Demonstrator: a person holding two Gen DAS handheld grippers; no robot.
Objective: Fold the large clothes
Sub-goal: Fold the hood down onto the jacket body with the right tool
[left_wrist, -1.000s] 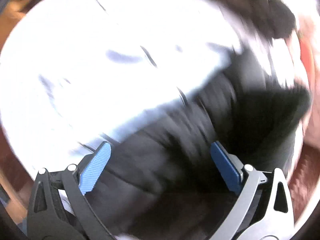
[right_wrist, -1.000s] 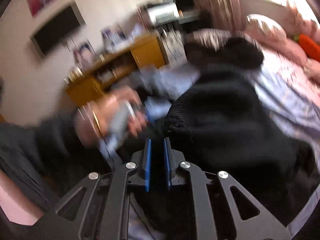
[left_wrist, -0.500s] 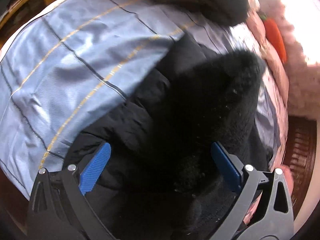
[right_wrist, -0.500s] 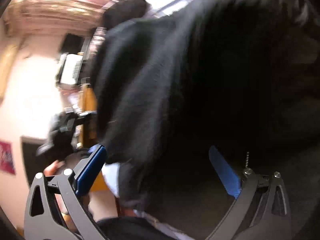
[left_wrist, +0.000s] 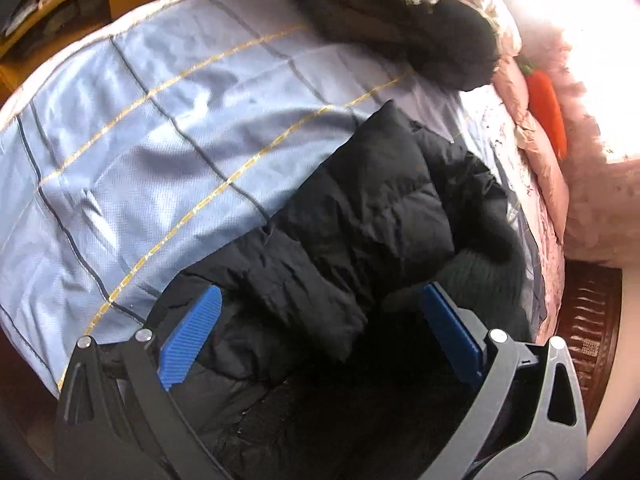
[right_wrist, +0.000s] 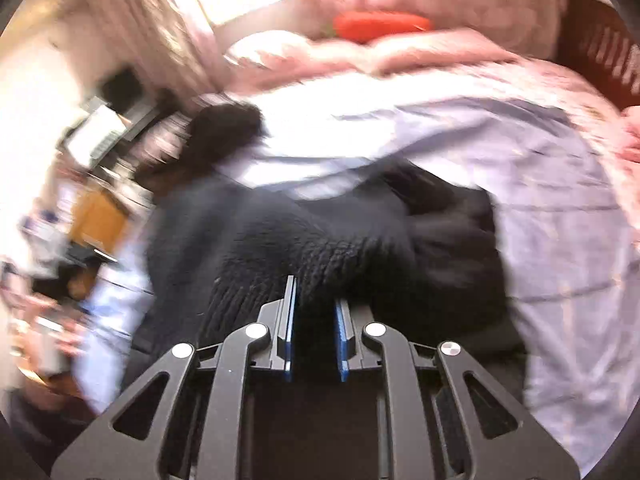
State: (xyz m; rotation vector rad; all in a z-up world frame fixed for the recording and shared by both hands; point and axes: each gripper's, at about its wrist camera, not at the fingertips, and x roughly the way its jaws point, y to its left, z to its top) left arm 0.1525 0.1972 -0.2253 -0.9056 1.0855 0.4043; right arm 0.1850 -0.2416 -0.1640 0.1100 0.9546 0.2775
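A black puffy coat (left_wrist: 360,224) with a fuzzy black lining lies bunched on the light blue bedspread (left_wrist: 140,152). My left gripper (left_wrist: 320,336) is open just above the coat's near part, with nothing between its blue pads. In the right wrist view my right gripper (right_wrist: 314,312) has its jaws close together on a fold of the coat's fuzzy black fabric (right_wrist: 320,248). The view is blurred by motion.
A second dark fuzzy garment (left_wrist: 440,40) lies at the far end of the bed. An orange carrot plush (left_wrist: 546,104) rests on pink bedding (left_wrist: 536,168) to the right. A wooden desk (right_wrist: 96,216) with clutter stands beyond the bed's left side.
My right gripper opened half a second ago and has now closed on the fuzzy fabric. My left gripper stayed open while its view settled over the coat.
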